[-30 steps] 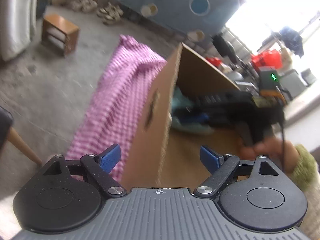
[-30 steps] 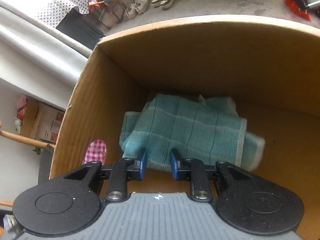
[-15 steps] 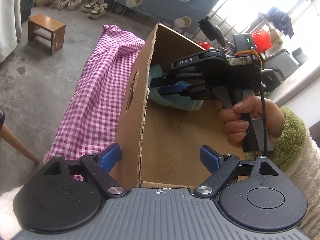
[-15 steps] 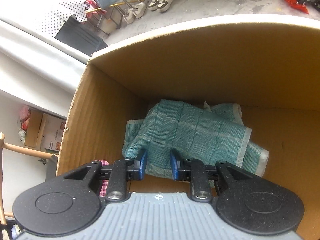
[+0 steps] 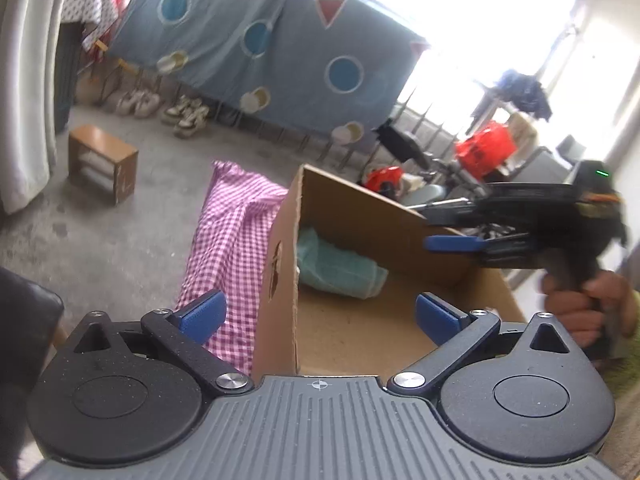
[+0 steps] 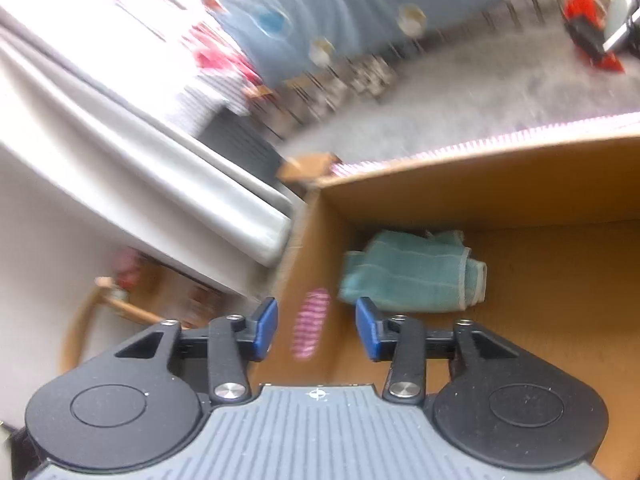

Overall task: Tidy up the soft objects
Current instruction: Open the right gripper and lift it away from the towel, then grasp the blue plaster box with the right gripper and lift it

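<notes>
Here, the biggest thing is the blue patterned sheet (image 5: 280,52), hung across the upper middle of the left wrist view, with circles and triangles on it; in the right wrist view it is a blur along the top. Below it runs the grey concrete floor (image 5: 100,240). A pink checked cloth (image 5: 228,240) falls down the centre-left of the left wrist frame, lying against the outer wall of the open cardboard box (image 5: 360,216), which fills the centre and lower right of both views.

Inside the box, in the corner by that wall, lies the folded teal towel (image 6: 416,276) — the one soft thing in it, resting on the box floor, touched by no gripper.

The left gripper (image 5: 318,314) sits at the bottom of its frame, its blue pads spread wide on either side of the box's near wall and opening further, nothing pressed between them. The right gripper (image 6: 316,326) is at the bottom of its own blurred frame, jaws opening and empty, the towel well beyond them; in the left wrist view it reaches in from the right edge above the box, held by a hand (image 5: 580,304).

A small wooden stool (image 5: 102,162) stands at centre-left on the floor, and pairs of shoes (image 5: 164,106) line up under the sheet.
</notes>
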Demonstrator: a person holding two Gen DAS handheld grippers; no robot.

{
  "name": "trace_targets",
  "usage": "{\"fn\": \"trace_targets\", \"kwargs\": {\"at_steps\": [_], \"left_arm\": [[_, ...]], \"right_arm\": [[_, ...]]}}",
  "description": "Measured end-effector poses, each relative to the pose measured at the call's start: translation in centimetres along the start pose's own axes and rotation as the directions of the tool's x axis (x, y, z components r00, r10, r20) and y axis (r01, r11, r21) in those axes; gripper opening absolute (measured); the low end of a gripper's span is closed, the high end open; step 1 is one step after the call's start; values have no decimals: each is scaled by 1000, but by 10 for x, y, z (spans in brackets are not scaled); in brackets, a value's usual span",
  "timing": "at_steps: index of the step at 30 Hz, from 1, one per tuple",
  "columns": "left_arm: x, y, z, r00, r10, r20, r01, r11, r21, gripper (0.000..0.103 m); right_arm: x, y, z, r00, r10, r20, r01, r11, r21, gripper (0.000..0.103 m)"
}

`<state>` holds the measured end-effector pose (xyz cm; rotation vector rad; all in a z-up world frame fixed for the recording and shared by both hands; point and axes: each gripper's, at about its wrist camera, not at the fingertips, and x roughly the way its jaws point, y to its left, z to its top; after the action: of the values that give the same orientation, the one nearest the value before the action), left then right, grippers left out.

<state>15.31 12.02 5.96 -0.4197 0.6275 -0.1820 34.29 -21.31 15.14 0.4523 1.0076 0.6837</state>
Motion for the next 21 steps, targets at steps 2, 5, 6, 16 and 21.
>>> {"fn": "trace_targets", "kwargs": {"at_steps": [2,5,6,16,21], "left_arm": [[-10,-3,-4,998,-50,-28,51,998,41,102],[-18,-13,-23,986,-129,-109,142,983,116,102],[-17,-19,-31,981,-135,-136,154,978,140,102],[23,-70,-96,973,13,-229,87,903,421,95],[34,-77,-105,973,46,-227,71,873,483,91]], "right_arm": [[-41,10,-21,998,33,55,-32,999,-19,49],[-79,11,-61,992,65,105,-64,998,-9,53],[-85,7,-77,992,74,101,-74,997,3,53],[-41,-19,-174,993,-109,43,103,988,113,52],[-29,-15,-184,984,-175,35,173,983,57,52]]}}
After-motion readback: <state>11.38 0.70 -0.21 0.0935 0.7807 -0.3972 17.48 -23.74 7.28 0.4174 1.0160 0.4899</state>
